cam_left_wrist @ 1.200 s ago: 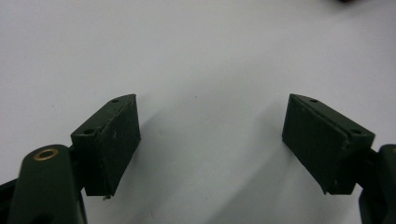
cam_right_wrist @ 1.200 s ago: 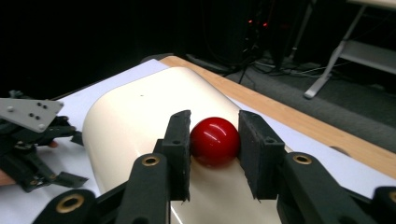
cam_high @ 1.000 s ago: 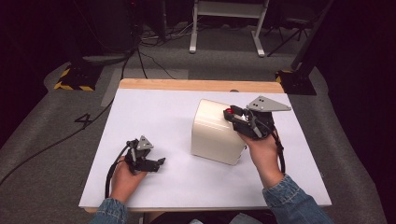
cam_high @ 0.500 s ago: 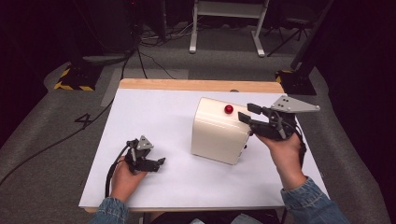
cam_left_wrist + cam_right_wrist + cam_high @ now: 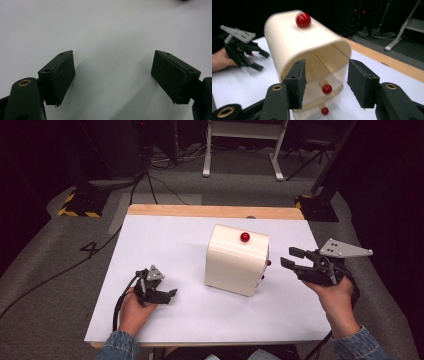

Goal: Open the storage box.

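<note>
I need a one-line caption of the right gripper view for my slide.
Open right tool facing a rounded cream wooden box with red ball knobs on a white table.

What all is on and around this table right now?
Box: one, cream-white with rounded top, standing right of the table's middle.
Knobs: three, red; one on the box's top, two on its drawer side.
Table: one, white top with a wooden far edge.
Cables: several, dark, on the grey floor beyond the table.
Frame legs: white, on the floor at the back.
Left gripper: black, open, resting on the table near the front left.
Right gripper: black, open and holding nothing, right of the box, jaws pointing at it.
</note>
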A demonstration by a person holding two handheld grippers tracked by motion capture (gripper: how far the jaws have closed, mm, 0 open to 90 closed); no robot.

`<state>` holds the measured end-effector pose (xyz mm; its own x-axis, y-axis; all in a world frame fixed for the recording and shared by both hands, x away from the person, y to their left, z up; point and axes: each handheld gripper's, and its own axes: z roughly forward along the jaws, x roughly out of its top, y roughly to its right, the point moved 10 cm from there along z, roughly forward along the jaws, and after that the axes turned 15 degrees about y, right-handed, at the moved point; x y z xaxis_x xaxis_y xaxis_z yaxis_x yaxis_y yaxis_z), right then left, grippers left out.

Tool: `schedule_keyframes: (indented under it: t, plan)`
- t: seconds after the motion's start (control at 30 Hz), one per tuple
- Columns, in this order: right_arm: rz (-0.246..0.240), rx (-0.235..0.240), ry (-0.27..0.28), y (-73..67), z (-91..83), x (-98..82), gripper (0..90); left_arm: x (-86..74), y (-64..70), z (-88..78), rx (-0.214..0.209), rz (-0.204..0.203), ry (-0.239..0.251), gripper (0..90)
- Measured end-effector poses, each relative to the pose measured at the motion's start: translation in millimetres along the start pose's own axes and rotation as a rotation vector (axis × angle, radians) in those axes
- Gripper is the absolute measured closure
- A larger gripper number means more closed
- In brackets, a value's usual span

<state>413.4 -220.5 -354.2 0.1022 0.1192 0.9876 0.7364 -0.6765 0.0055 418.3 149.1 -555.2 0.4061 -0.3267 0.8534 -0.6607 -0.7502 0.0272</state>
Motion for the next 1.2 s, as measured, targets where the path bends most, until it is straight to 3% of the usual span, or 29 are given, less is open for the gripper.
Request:
schedule_keyframes:
  t: [0.1,0.3,0.7,0.77,1.07,1.2]
  plan:
    - [-0.005,-0.023,-0.022,8.6,-3.3,-17.1,49.0,0.0,-0.1,0.0,0.001,0.001,0.0,19.3]
    - [0.004,-0.021,-0.079,17.0,-2.8,-53.7,48.6,0.0,0.1,0.1,0.0,-0.001,0.001,19.3]
    - [0.051,0.069,-0.167,22.0,17.8,-115.6,52.0,0.0,0.1,0.1,0.0,-0.001,0.001,19.3]
    - [0.042,0.09,-0.186,19.9,23.2,-122.3,52.9,0.0,0.1,0.1,0.0,-0.002,0.001,19.3]
    - [0.001,0.207,-0.176,9.4,48.3,-136.3,61.9,0.0,-0.1,0.0,0.0,0.0,0.001,19.3]
    - [0.012,0.221,-0.182,8.7,55.0,-141.7,65.2,0.0,-0.1,0.0,0.0,0.001,0.0,19.3]
